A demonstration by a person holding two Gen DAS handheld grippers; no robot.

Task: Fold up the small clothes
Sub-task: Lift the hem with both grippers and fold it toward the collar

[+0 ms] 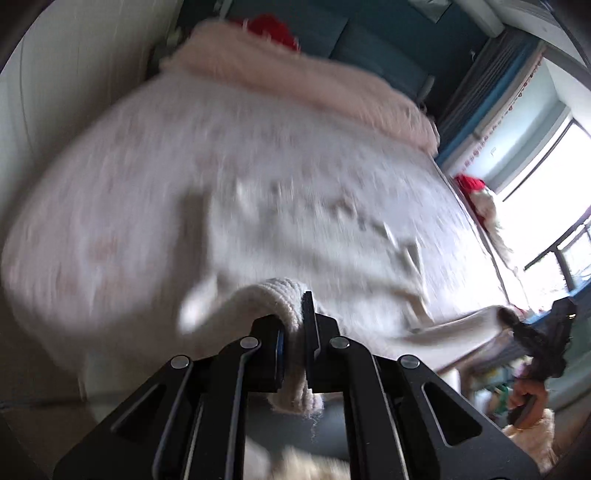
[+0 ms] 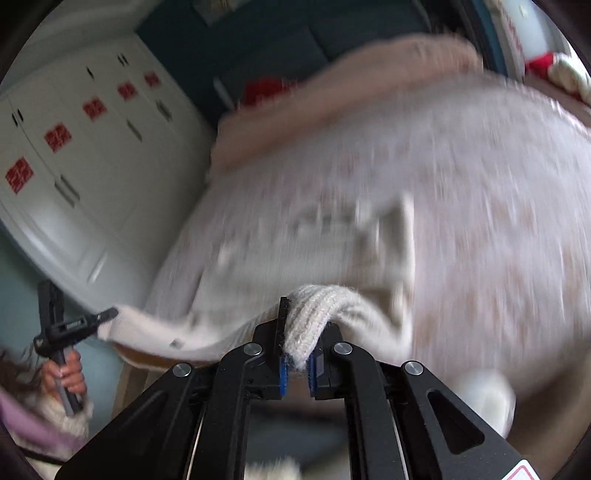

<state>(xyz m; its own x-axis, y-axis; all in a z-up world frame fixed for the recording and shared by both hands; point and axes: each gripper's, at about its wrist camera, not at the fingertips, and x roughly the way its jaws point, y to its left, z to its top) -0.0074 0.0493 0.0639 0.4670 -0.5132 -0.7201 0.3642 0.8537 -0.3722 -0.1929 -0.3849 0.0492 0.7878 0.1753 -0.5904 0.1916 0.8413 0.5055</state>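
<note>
A cream knitted garment (image 1: pixel 314 229) lies blurred across the bed, its near edge lifted off the bedspread. My left gripper (image 1: pixel 295 317) is shut on a ribbed fold of that edge. In the right wrist view my right gripper (image 2: pixel 299 325) is shut on another ribbed part of the same garment (image 2: pixel 317 306). Each view also shows the opposite gripper pinching the far end of the stretched hem: the right gripper (image 1: pixel 517 321) at the right edge, the left gripper (image 2: pixel 107 315) at the lower left. A person's hand (image 2: pixel 66 373) holds the left tool's handle.
The bed (image 1: pixel 110 184) has a pale flowered cover, a fluffy pink blanket (image 1: pixel 295 85) at its head and a red pillow (image 1: pixel 269 27) behind. A white wardrobe (image 2: pixel 74 166) with red stickers stands on one side, a bright window (image 1: pixel 546 206) on the other.
</note>
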